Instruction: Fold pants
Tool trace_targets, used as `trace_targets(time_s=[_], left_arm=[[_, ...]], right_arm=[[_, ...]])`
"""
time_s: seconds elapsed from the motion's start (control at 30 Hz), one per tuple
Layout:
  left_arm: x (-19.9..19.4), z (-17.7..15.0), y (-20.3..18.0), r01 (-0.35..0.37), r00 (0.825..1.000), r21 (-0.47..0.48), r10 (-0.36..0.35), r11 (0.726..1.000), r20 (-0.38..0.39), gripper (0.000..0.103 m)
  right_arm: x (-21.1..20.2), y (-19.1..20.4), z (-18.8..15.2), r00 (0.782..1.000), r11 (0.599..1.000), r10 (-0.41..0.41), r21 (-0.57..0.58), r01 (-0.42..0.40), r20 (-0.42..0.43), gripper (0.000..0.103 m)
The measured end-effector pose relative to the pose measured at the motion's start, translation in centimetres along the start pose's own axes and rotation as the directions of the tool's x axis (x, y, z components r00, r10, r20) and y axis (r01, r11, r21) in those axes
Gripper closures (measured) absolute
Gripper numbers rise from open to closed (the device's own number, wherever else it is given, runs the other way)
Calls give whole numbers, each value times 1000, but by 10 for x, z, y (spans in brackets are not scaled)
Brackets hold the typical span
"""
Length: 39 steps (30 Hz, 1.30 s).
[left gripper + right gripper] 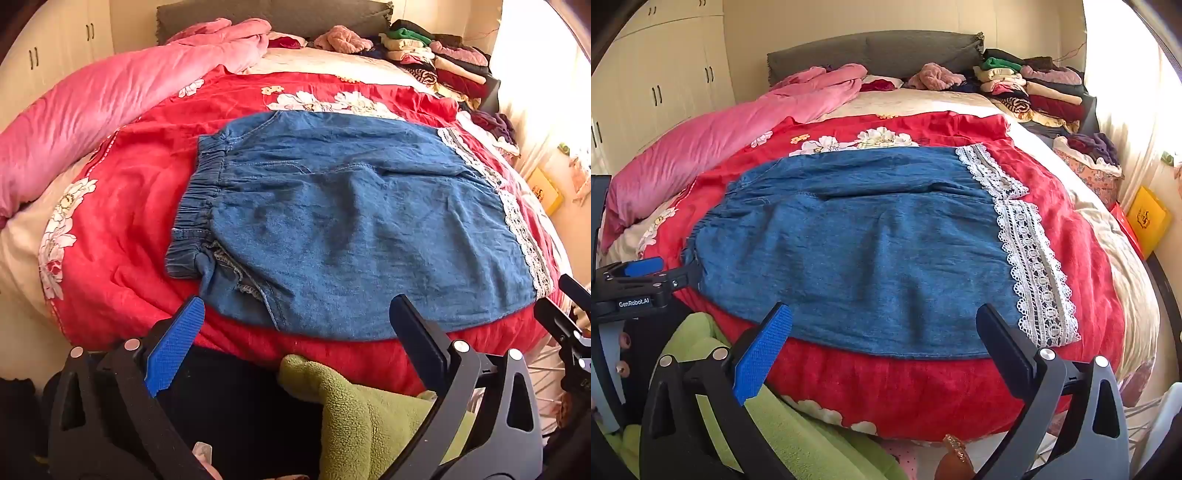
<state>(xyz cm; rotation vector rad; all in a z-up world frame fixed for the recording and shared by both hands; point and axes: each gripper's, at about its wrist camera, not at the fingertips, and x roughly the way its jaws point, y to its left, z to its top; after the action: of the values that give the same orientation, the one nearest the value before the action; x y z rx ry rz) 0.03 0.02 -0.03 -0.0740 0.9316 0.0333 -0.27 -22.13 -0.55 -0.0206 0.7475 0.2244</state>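
The blue pants point(332, 221) are laid flat on the bed point(122, 229), just past the wide-open, empty jaws of the left gripper point(295, 332) and right gripper point(882, 336), so the near edge can be grabbed for folding.

Red floral quilt point(905, 391) covers most of my bed, white flowers point(882, 138) printed near its far edge. Pink duvet point(92, 107) bunched along the left of the frame. Grey headboard point(871, 50) at top centre. Stack of folded clothes point(1034, 88) piled upper right by the headboard, a pink fluffy garment point(936, 75) just left of it. Cream wardrobe doors point(661, 74) upper left. Yellow box point(1147, 216) at right edge. Green fleece point(362, 413) at the bottom.
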Motion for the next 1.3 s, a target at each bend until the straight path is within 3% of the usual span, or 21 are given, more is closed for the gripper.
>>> trace_targets(time_s=[1.3], left_arm=[[-11, -5, -4, 10, 999, 10, -10, 1000, 34, 9]], right_arm=[[-7, 3, -2, 1000, 1000, -3, 2, 3, 6, 4]])
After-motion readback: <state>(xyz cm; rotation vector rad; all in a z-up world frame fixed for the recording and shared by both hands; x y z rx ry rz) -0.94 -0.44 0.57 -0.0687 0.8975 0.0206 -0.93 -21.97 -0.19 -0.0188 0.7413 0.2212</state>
